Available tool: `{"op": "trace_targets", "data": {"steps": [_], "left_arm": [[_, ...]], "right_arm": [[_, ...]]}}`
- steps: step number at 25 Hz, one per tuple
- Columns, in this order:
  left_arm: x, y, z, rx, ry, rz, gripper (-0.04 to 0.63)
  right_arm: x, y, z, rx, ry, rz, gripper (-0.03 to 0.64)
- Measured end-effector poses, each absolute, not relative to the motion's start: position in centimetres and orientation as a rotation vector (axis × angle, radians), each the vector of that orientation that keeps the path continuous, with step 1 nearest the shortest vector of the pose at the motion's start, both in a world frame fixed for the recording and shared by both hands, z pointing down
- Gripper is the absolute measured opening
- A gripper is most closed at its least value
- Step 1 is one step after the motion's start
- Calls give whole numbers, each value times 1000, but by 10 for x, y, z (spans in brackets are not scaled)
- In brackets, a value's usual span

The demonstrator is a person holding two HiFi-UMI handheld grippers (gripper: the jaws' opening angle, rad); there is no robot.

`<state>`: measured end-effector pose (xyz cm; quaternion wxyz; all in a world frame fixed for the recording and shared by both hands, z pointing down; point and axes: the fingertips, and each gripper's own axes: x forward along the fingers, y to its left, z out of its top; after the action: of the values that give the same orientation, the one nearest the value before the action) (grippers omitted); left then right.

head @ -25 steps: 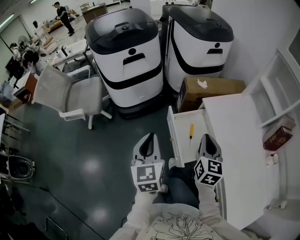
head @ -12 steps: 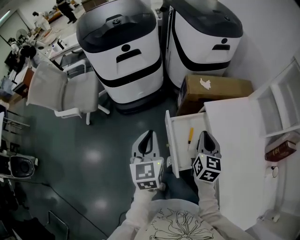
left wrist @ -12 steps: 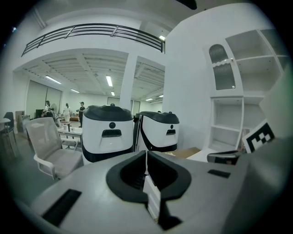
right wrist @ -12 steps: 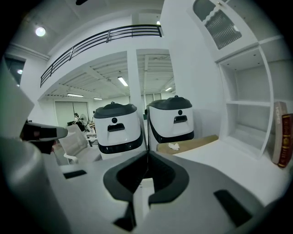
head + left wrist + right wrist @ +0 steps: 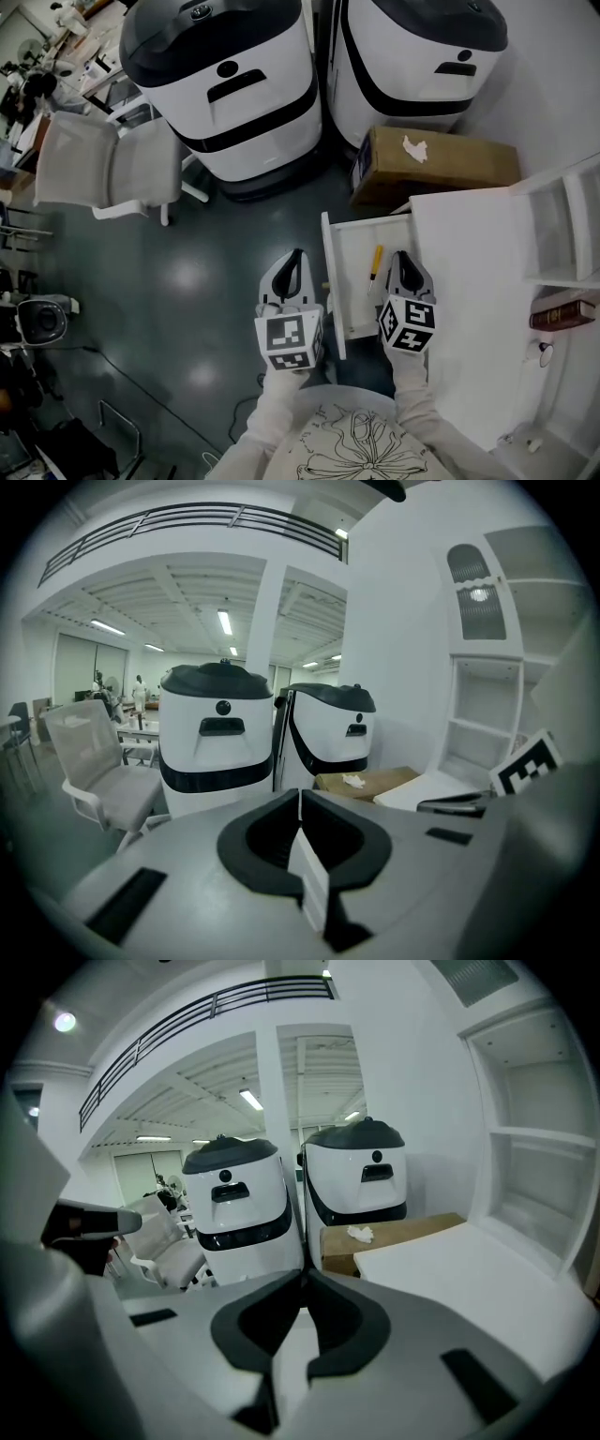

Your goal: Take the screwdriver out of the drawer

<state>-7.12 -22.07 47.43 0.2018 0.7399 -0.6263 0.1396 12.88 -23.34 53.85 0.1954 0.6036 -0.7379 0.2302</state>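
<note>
A white drawer [image 5: 330, 272] stands pulled out from the white desk [image 5: 478, 300] in the head view. Inside it lies a screwdriver [image 5: 374, 263] with a yellow handle, pointing along the drawer. My right gripper [image 5: 403, 256] hovers over the drawer's right part, just right of the screwdriver, its jaws shut on nothing. My left gripper [image 5: 296, 254] hangs over the dark floor left of the drawer front, also shut and empty. In both gripper views the jaws meet at their tips [image 5: 299, 792] [image 5: 305, 1273], and the drawer and screwdriver are hidden below them.
Two big white-and-black machines [image 5: 225, 84] [image 5: 412, 66] stand ahead. A cardboard box [image 5: 436, 164] sits behind the drawer. A white office chair [image 5: 103, 169] stands at the left. White shelves [image 5: 562, 234] with a book [image 5: 562, 309] line the right.
Both grippers have moved forward and down toward the drawer. The right one now sits over the drawer beside the screwdriver. Both stayed shut.
</note>
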Motion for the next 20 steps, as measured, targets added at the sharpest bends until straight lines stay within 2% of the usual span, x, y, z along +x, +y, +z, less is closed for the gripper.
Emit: {"op": "trace_targets", "data": {"steps": [4,13,20], "left_arm": [[-62,-230,498,2047,-1714,429,12],[-55,-237,545,1997,-1661,513,12],[-51,-244,566,1982,-1620,562,12]], "right_arm": [[127,-242,565,1642,-2050,680,13],[123,-255,614,1565,-2018,741,75],[122,-255,649,1510,-1987,773,87]]}}
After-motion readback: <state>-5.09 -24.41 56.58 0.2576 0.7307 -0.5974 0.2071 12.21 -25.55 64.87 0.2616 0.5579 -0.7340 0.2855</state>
